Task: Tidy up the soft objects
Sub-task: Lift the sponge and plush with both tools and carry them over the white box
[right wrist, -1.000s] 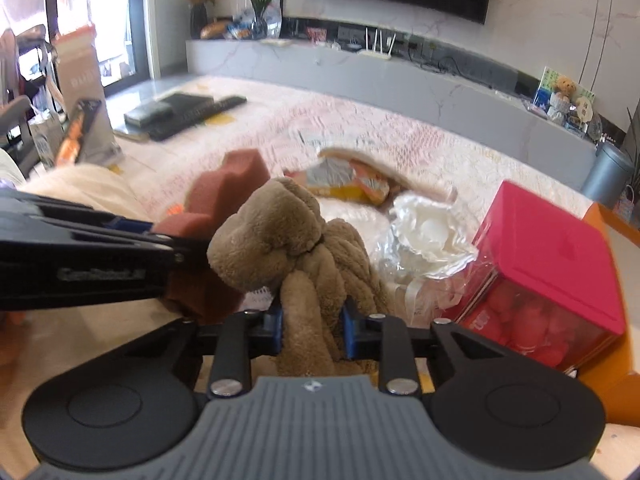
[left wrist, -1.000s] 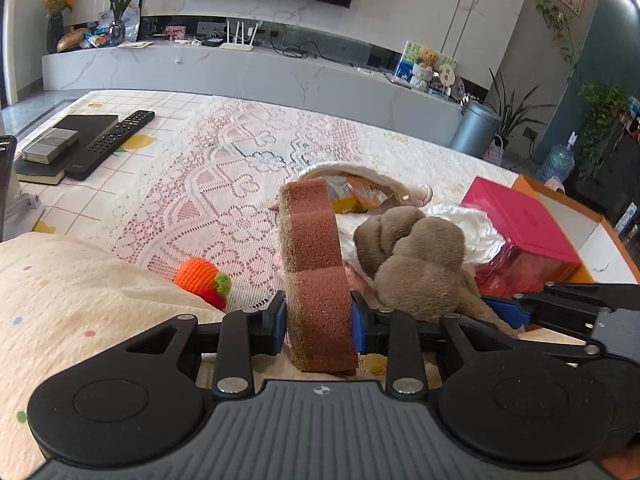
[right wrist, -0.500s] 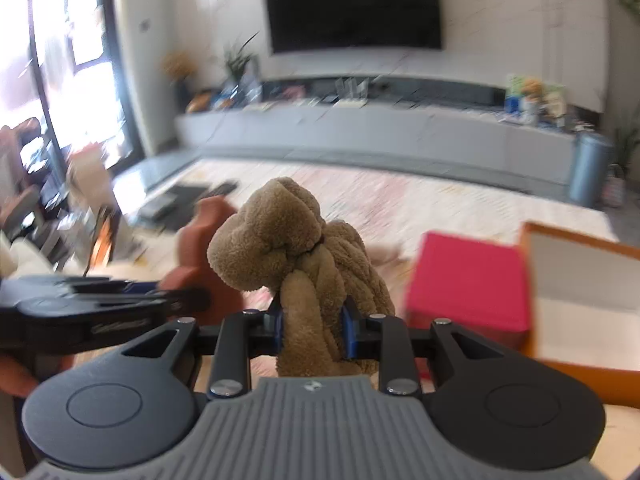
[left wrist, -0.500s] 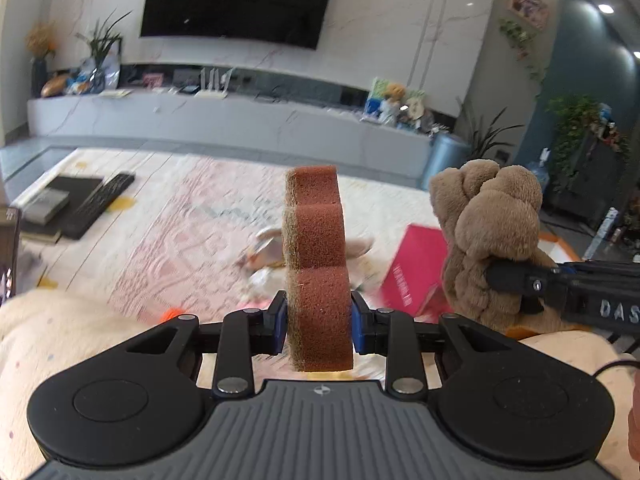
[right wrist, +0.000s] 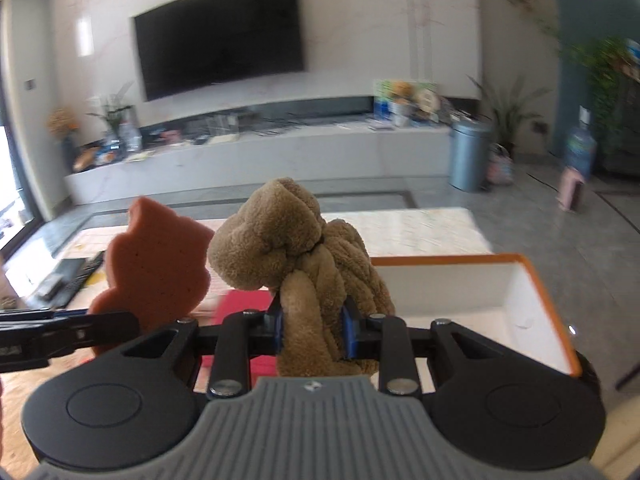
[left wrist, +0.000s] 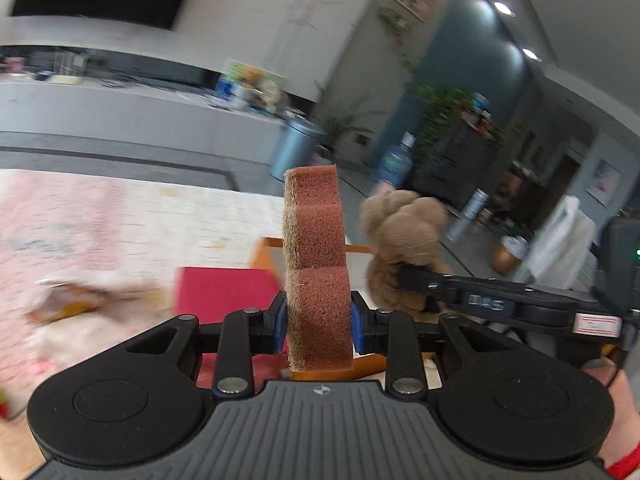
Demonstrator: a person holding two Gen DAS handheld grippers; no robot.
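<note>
- Left wrist view: my left gripper (left wrist: 319, 326) is clenched on a brown sponge (left wrist: 316, 272), its blue pads pressing the lower block from both sides.
- The sponge stands upright on edge, a coarse, porous foam slab with a scalloped outline of three stacked lobes and a fuzzy, fibrous layer along its left face.
- To its right, held up in the air, is a plush toy (left wrist: 404, 248): tan, nubbly fleece bunched into rounded lumps, gripped near its lower part by the black fingers of my right gripper (left wrist: 416, 284).
- Below and behind the sponge lie a flat red box (left wrist: 224, 292) and the orange rim of a bin (left wrist: 262, 250), both blurred, on the pale lace-patterned desk (left wrist: 120, 216).
- Right wrist view: my right gripper (right wrist: 312, 330) is grasping the plush toy (right wrist: 296, 248), the blue pads squeezing a narrow, limb-like roll of fleece while the knotted bulk bulges above them.
- Just left of the toy, the sponge (right wrist: 156, 264) shows its broad, smooth, pitted face, held from the left by my left gripper (right wrist: 120, 326).
- Beyond the toy sits the bin (right wrist: 536, 280), a rectangular box with smooth white inner walls and a thin orange rim.
</note>
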